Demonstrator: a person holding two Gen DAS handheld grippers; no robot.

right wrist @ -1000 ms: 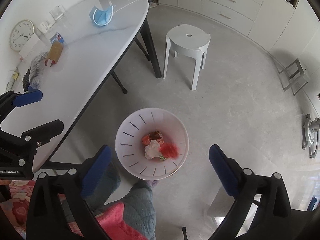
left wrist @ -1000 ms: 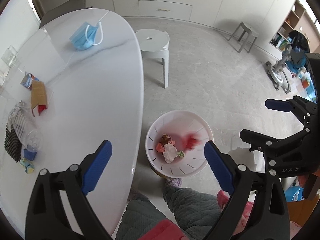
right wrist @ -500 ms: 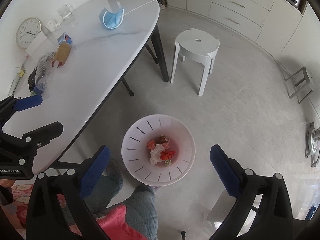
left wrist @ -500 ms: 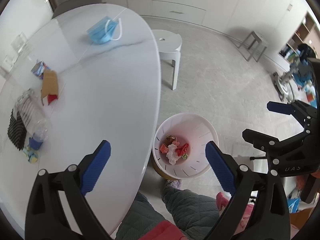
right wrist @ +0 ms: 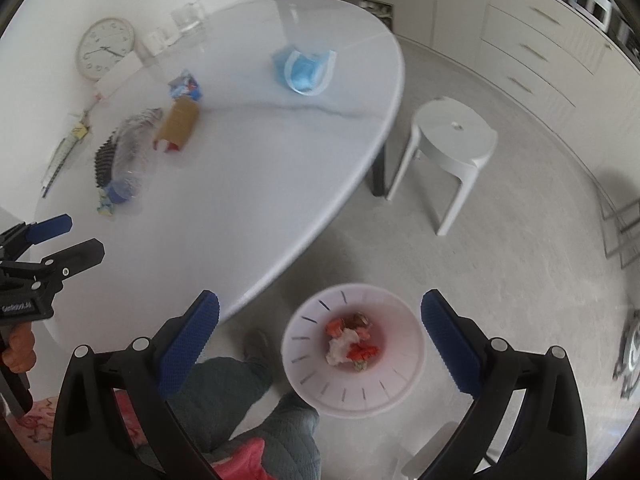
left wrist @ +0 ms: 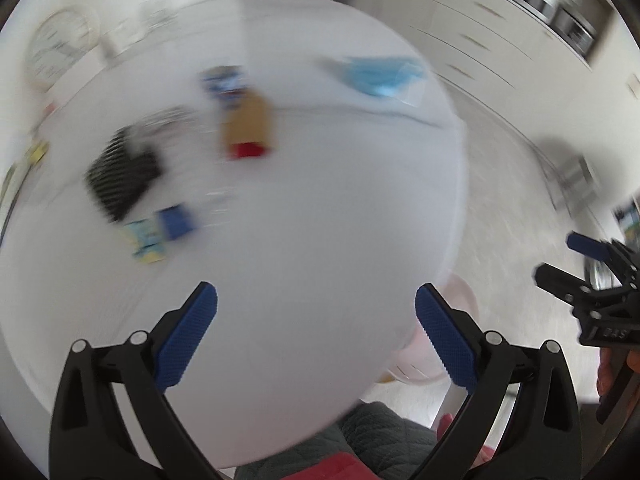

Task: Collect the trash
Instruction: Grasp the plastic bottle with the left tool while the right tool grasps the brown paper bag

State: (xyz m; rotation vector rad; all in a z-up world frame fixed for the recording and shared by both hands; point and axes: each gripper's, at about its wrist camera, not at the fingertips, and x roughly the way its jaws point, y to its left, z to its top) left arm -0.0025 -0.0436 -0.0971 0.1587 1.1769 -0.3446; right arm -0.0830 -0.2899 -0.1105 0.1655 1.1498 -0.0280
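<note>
Two high downward wrist views, left over the table (left wrist: 320, 220), right over the bin (right wrist: 304, 364), both sharing the tabletop

Setting: a home, kitchen-dining room. Evidence: white oval dining table (right wrist: 260, 160) ahead and left of the right gripper's fingers; wall clock (right wrist: 105, 48) beyond it; white plastic stool (right wrist: 454, 140) ahead of the fingers; cream drawer and cupboard fronts (right wrist: 532, 52) along the far right wall; built-in appliance (right wrist: 592, 0) at top right; grey tiled floor (right wrist: 500, 260).
</note>
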